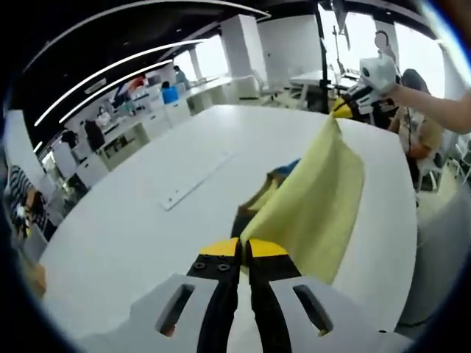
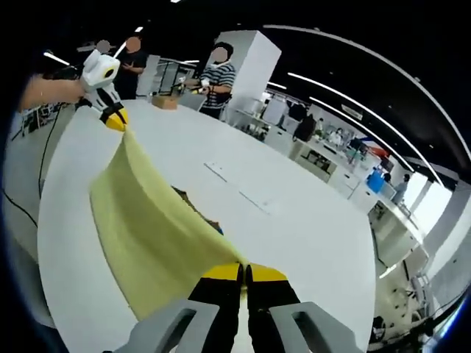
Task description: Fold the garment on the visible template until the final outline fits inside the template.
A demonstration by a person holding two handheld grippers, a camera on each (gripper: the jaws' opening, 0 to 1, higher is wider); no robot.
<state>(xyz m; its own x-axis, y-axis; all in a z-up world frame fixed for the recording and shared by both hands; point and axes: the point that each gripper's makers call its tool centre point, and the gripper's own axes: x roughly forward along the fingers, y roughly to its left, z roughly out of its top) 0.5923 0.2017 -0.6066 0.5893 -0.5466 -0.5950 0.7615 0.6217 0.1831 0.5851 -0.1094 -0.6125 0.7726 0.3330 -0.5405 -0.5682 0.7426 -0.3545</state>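
Both grippers, left (image 1: 243, 250) and right (image 2: 243, 273), are clamped on corners of the yellow garment (image 1: 316, 206), lifting it taut off the table (image 1: 147, 220), probably to fold it.

open-plan office, long white table (image 1: 147, 220), strip ceiling lights (image 1: 110, 70), desks (image 2: 331, 158)

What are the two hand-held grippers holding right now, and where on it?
Both hold the yellow garment by opposite ends of one edge: left hand-held gripper, right hand-held gripper, cloth lifted above the white table.
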